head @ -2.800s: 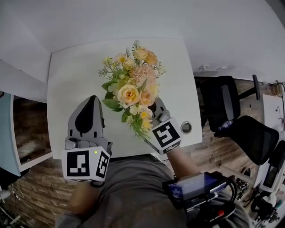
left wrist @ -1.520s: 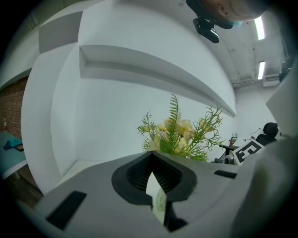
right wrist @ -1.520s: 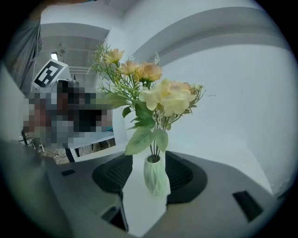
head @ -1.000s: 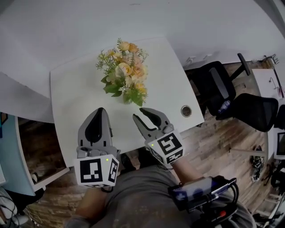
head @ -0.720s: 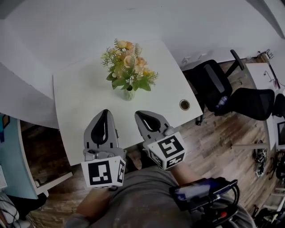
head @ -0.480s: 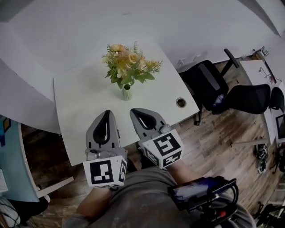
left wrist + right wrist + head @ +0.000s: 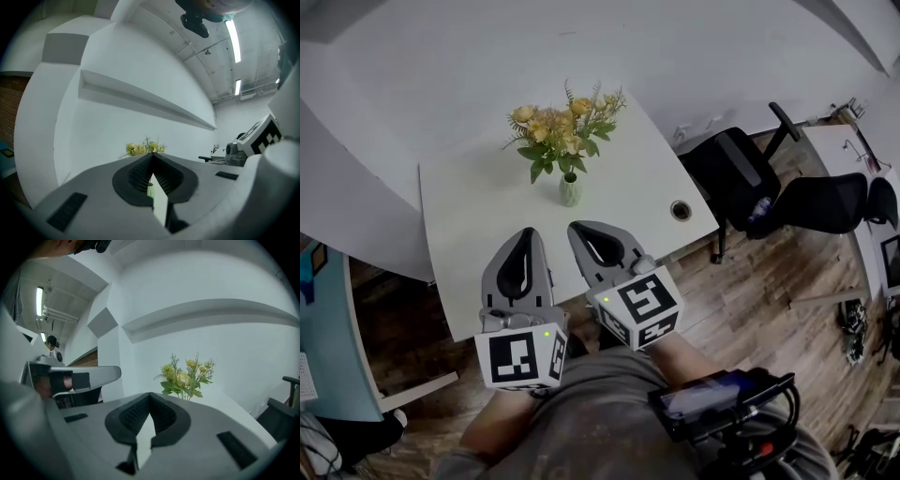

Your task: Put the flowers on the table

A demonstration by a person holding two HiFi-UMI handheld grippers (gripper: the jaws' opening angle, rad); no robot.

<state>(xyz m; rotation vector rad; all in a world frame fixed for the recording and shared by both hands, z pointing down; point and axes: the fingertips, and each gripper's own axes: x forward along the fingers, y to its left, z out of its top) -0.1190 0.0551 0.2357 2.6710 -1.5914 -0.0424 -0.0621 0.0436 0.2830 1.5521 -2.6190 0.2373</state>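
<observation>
Yellow-peach flowers [image 7: 565,120] (green leaves [image 7: 534,156]), white table [image 7: 473,220], black chairs [image 7: 745,173], brown floor [image 7: 769,277].

I find no words, numbers or brand names that I can read anywhere. The cubes on my left gripper [image 7: 525,232] and my right gripper [image 7: 581,230] carry only black-and-white square marker patterns, not letters. The screen of the device [image 7: 712,401] at my waist is too blurred to read.
</observation>
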